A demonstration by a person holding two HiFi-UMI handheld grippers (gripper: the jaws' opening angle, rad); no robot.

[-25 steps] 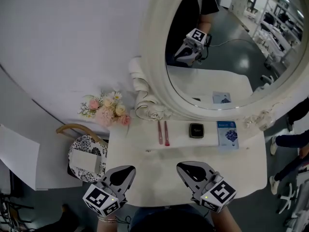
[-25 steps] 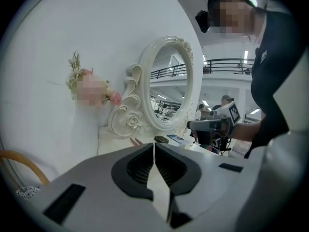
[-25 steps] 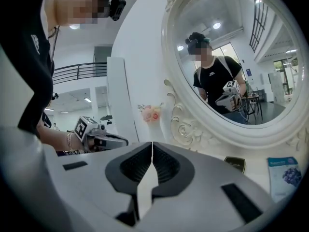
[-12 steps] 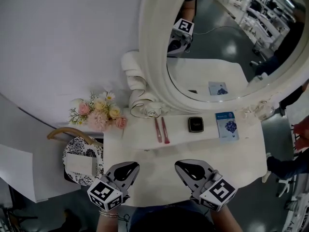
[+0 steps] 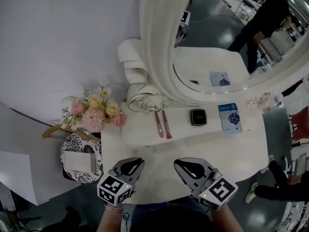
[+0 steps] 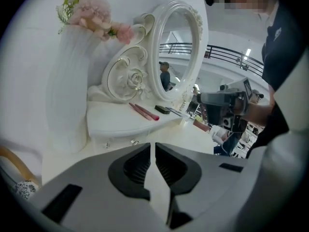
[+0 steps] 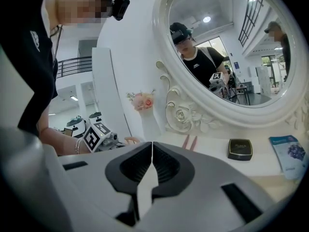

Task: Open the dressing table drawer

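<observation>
The white dressing table (image 5: pixel 241 153) has a raised shelf (image 5: pixel 186 132) under an oval mirror (image 5: pixel 161 47). In the left gripper view, two small knobs (image 6: pixel 133 141) show on the shelf's front, just beyond my jaws; the drawer front looks closed. My left gripper (image 5: pixel 130 164) (image 6: pixel 153 145) is shut and empty, hovering over the table's front edge. Beside it, my right gripper (image 5: pixel 187 166) (image 7: pixel 152 144) is also shut with nothing between its jaws. The right gripper view also shows the left gripper (image 7: pixel 99 137) at the left.
Two pink sticks (image 5: pixel 162 124), a black compact (image 5: pixel 198 116) and a blue booklet (image 5: pixel 229 117) lie on the shelf. Pink and cream flowers (image 5: pixel 94 112) stand at the table's left end. A chair with a patterned seat (image 5: pixel 79 156) sits left of the table.
The left gripper has sunk lower at the table's front edge and shifted slightly right. The right gripper has come down a little. The head view has swung, and a dark-clothed person now shows in the mirror.
</observation>
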